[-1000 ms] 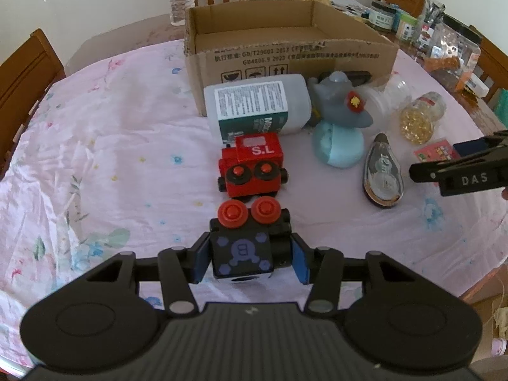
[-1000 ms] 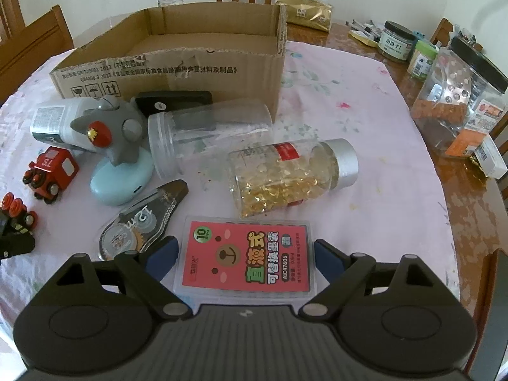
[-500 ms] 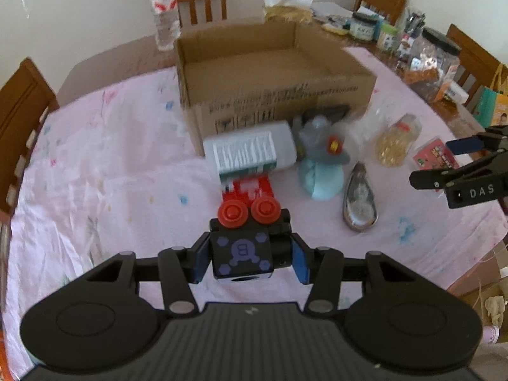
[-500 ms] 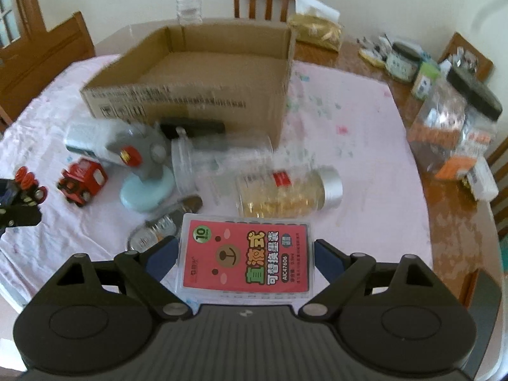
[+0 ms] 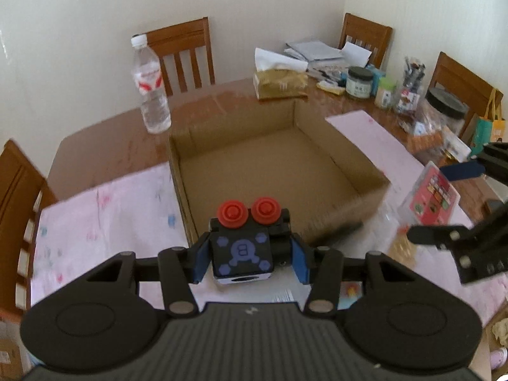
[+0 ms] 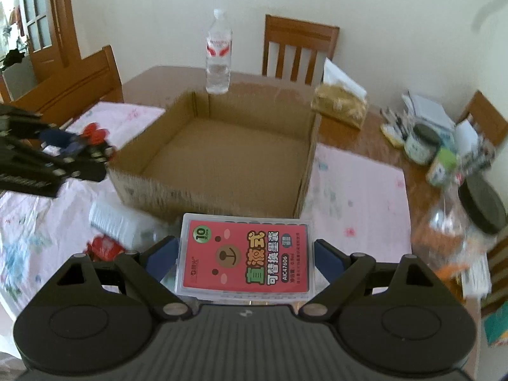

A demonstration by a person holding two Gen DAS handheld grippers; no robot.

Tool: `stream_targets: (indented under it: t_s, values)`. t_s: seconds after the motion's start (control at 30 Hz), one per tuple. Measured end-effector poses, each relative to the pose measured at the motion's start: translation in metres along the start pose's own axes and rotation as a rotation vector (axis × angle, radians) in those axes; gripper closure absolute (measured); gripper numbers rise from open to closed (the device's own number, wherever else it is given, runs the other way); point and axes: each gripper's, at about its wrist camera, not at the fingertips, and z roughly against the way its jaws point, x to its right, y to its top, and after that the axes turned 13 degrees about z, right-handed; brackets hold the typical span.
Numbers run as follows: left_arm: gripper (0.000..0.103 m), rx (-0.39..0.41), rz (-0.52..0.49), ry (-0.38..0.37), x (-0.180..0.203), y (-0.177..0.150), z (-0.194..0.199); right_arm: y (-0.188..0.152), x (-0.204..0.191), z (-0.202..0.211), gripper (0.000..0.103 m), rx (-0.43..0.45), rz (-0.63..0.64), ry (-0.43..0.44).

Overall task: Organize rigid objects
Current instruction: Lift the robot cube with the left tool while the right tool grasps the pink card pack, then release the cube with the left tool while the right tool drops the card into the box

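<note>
1. The left gripper [image 5: 250, 260] is clamped on a black toy block [image 5: 243, 254] with two red knobs; the right gripper [image 6: 246, 262] grips a flat red refill pack [image 6: 246, 262] by its edges.
2. Step in hand, as I judge it: carrying both things to the box [image 5: 273, 162], which looks empty; each is held near its front wall.
3. Next, each must clear the wall, then be let go inside.
4. Count: two grippers, one box, one bottle [image 6: 218, 60]. On the cloth lie a white bottle and perhaps a red toy, too blurred to count.
</note>
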Motion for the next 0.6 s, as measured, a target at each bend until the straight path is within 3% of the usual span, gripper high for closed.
stream_targets:
  t_s: [0.43,0.47,0.53,0.6]
  values:
    - [0.051,0.03,-0.054,0.008,-0.012,0.077,-0.096,0.048,0.007,-0.038,0.009,-0.006,-0.016,-0.021]
    - [0.048,0.052,-0.055,0.017,-0.014,0.081,-0.101,0.05,0.007,-0.041,0.009,-0.011,-0.017,-0.023]
    - [0.018,0.09,-0.035,0.06,-0.018,0.086,-0.112,0.054,0.007,-0.045,0.009,-0.017,-0.021,-0.027]
    - [0.014,0.103,-0.032,0.073,-0.023,0.087,-0.115,0.058,0.006,-0.049,0.009,-0.024,-0.022,-0.032]
